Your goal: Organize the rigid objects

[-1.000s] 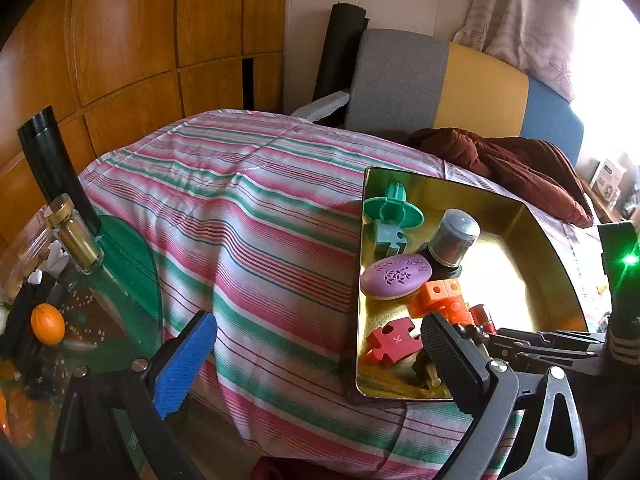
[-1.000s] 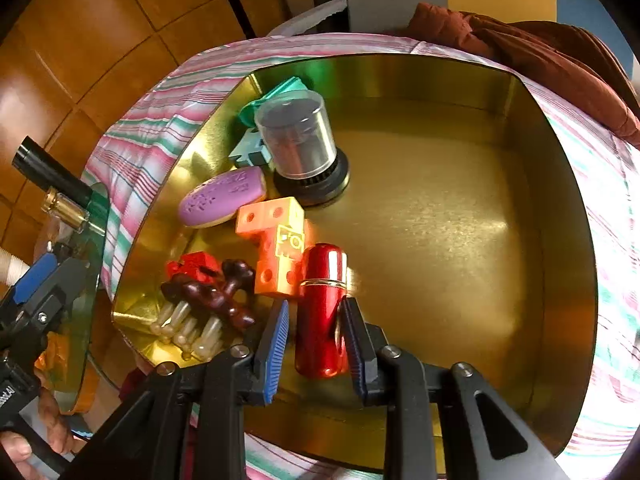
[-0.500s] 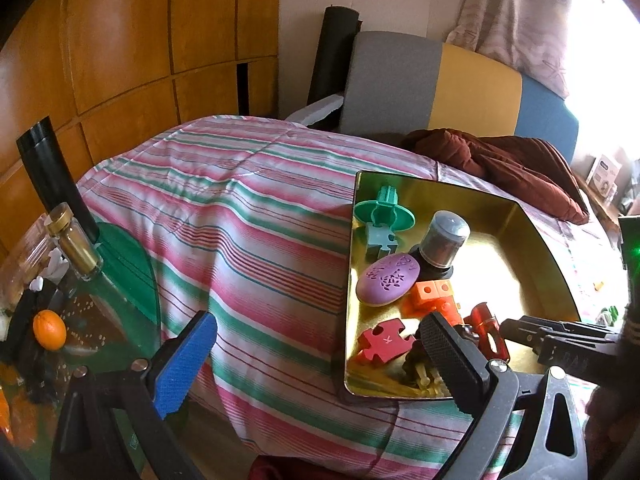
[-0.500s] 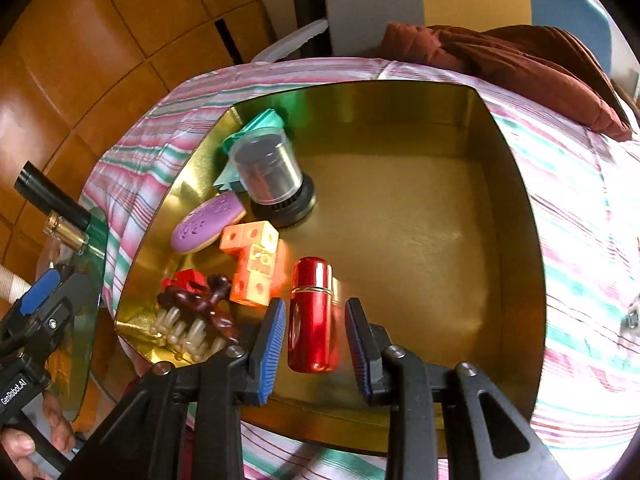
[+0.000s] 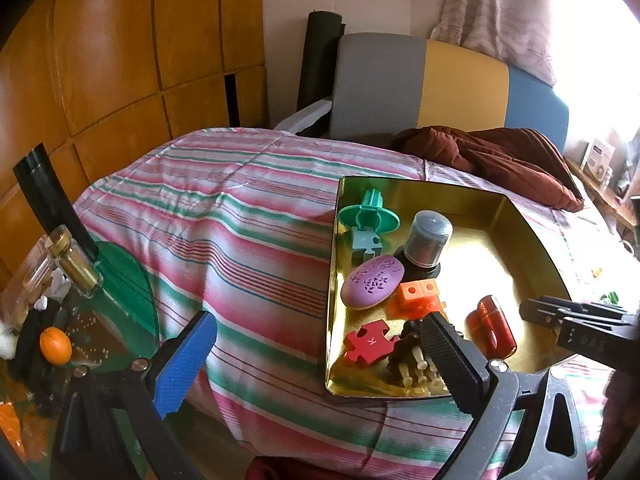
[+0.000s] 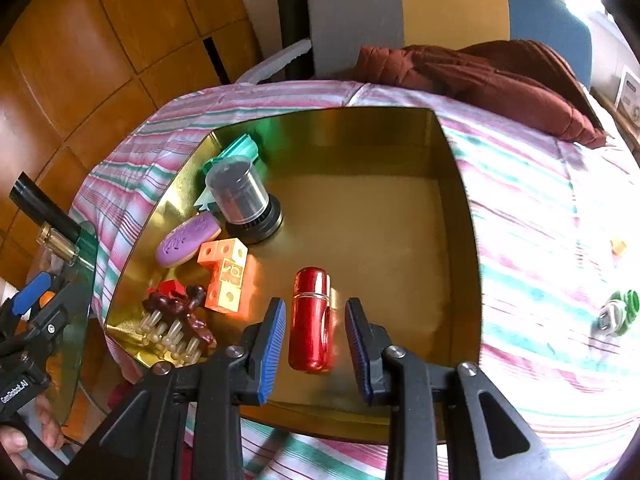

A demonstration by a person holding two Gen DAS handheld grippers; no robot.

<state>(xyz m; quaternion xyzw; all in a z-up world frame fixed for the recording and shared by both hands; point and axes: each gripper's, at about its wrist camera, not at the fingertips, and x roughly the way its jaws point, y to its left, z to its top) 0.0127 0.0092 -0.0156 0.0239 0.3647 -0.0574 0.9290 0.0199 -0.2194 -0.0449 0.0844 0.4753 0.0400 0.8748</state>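
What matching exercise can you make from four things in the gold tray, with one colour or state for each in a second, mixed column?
Column 1:
1. cylinder
2. soap-shaped oval
3. linked cubes
4. puzzle piece

Column 2:
a. orange, L-shaped
b. red, flat, marked with a letter K
c. shiny red, lying between the open jaws of the right gripper, not touched
d. purple, with a pattern on top

All four lie in the gold tray.

Pairs: 1-c, 2-d, 3-a, 4-b
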